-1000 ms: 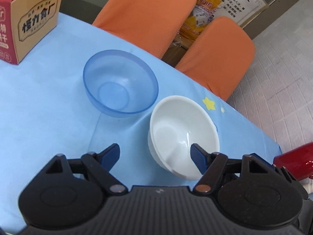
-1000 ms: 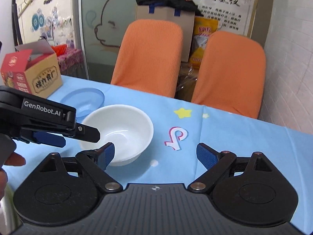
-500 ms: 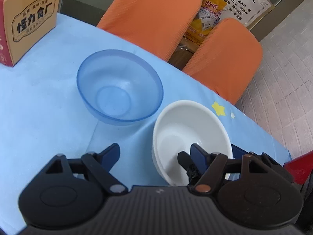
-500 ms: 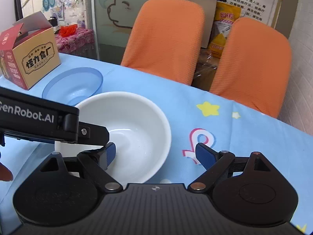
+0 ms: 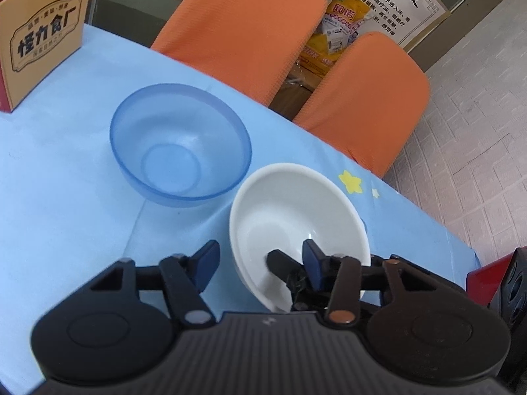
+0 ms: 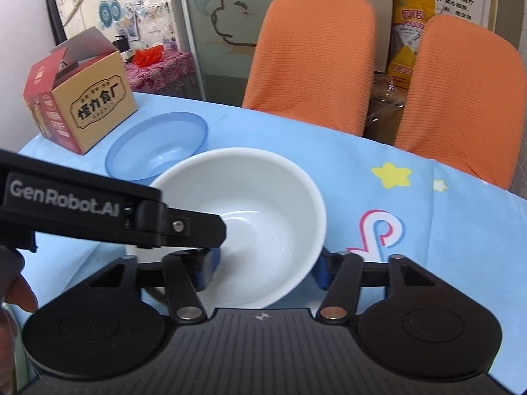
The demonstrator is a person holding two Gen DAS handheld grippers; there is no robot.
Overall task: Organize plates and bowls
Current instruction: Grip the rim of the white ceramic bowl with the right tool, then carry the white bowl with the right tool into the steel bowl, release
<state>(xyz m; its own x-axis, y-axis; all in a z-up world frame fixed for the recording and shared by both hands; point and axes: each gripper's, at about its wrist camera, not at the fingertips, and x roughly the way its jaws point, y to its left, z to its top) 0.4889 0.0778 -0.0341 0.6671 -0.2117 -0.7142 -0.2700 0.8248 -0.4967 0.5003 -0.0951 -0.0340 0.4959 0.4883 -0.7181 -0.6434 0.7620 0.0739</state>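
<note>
A white bowl [image 5: 296,210] [image 6: 263,197] sits on the blue tablecloth [image 6: 444,230], with a translucent blue bowl [image 5: 181,148] [image 6: 158,151] just behind and left of it. My left gripper [image 5: 260,258] straddles the white bowl's left wall, one finger outside and one inside. Its jaws are closing, and a sliver of cloth still shows beside the outer pad. My right gripper [image 6: 263,266] straddles the near right part of the same bowl, with its left finger [image 5: 280,263] inside and the right one at the outer rim. Its jaws are closing too, still wide.
A cardboard snack box [image 6: 82,112] [image 5: 42,42] stands on the table's far left, behind the blue bowl. Two orange chairs [image 6: 313,59] [image 6: 461,92] line the far edge. Something red [image 5: 487,279] shows at the right. A person's fingertip [image 6: 23,293] shows at the left edge.
The right gripper has come in closer and lower over the white bowl, and its left finger now reaches inside. Both pairs of jaws have narrowed around the bowl's wall. The left hand has stayed put.
</note>
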